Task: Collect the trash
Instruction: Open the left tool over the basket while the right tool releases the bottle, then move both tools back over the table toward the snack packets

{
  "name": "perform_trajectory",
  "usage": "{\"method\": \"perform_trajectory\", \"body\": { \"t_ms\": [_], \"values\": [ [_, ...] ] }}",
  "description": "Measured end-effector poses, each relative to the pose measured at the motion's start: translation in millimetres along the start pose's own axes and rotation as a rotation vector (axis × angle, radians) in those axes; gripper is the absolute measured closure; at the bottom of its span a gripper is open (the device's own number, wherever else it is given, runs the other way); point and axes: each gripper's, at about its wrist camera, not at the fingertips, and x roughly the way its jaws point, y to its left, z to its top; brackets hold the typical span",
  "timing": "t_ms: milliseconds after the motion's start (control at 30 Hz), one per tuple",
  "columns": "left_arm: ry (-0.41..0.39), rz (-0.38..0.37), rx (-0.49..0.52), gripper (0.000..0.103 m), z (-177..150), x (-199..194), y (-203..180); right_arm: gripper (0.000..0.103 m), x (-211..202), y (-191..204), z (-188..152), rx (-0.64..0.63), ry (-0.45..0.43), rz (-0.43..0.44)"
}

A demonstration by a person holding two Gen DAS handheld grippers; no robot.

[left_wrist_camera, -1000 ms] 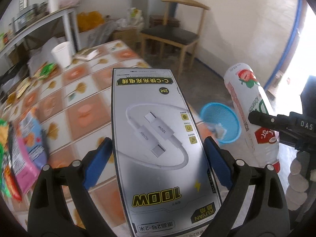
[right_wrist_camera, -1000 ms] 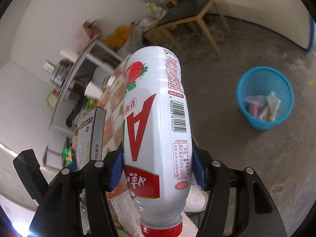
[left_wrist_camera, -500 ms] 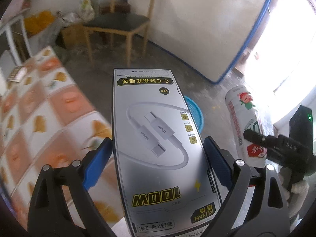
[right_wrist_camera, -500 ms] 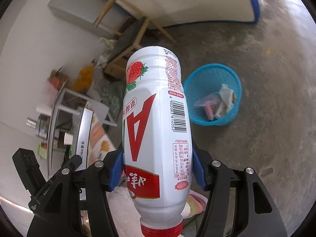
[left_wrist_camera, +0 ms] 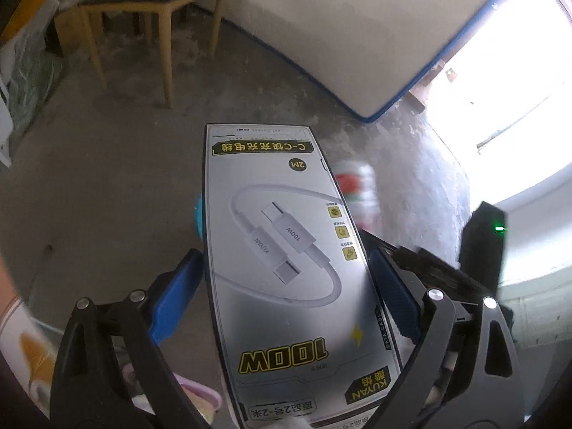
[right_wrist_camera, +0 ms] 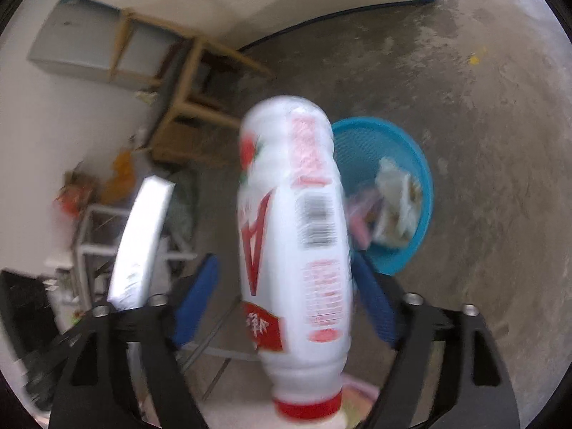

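My left gripper [left_wrist_camera: 286, 268] is shut on a flat silver charging-cable box [left_wrist_camera: 286, 250], its blue pads pressing both long edges. Behind the box, a sliver of the blue mesh basket [left_wrist_camera: 197, 214] shows on the floor. In the right wrist view, my right gripper [right_wrist_camera: 286, 279] has its jaws opening. A white strawberry-drink bottle [right_wrist_camera: 293, 221] with a red cap sits blurred and tilted between the pads, with a gap at the left pad. The blue basket [right_wrist_camera: 425, 193], holding wrappers, lies just beyond the bottle. The cable box [right_wrist_camera: 143, 236] appears edge-on to the left.
A wooden chair [left_wrist_camera: 153, 7] stands on the concrete floor at the back. A white slab with a blue edge [left_wrist_camera: 357, 35] leans against the wall beside a bright doorway. A corner of the patterned table [left_wrist_camera: 21, 350] shows at lower left.
Both hands have swung away from the table and down over the floor and basket. The right jaws have widened, and the bottle, gripped before, now sits loose and tilted. The left still holds the box.
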Motion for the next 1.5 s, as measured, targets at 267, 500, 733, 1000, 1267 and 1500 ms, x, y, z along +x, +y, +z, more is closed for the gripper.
{"method": "perform_trajectory", "body": {
  "t_ms": [267, 500, 733, 1000, 1267, 1500],
  "values": [
    [0.015, -0.036, -0.035, 0.013, 10.5, 28.2, 3.7, 0.026, 13.6, -33.9, 6.2, 0.128, -0.052, 0.046],
    [-0.018, -0.086, -0.057, 0.013, 10.2, 15.1, 9.1, 0.026, -17.6, -39.9, -17.1, 0.079, -0.112, 0.029],
    [-0.103, -0.115, -0.019, 0.013, -5.9, -40.3, 16.1, 0.026, -27.7, -38.7, -42.5, -0.021, -0.109, -0.026],
    [-0.252, -0.064, 0.061, 0.013, -63.8, -143.8, 38.9, 0.032, -29.0, -30.7, -82.8, -0.115, -0.077, -0.063],
    [-0.432, 0.000, 0.014, 0.013, -154.3, -224.2, 83.2, 0.033, -62.2, 27.7, -128.8, -0.305, -0.082, -0.055],
    [-0.535, 0.214, -0.021, 0.013, -257.2, -277.3, 126.6, 0.032, -84.7, 94.5, -158.0, -0.451, -0.016, 0.036]
  ]
}}
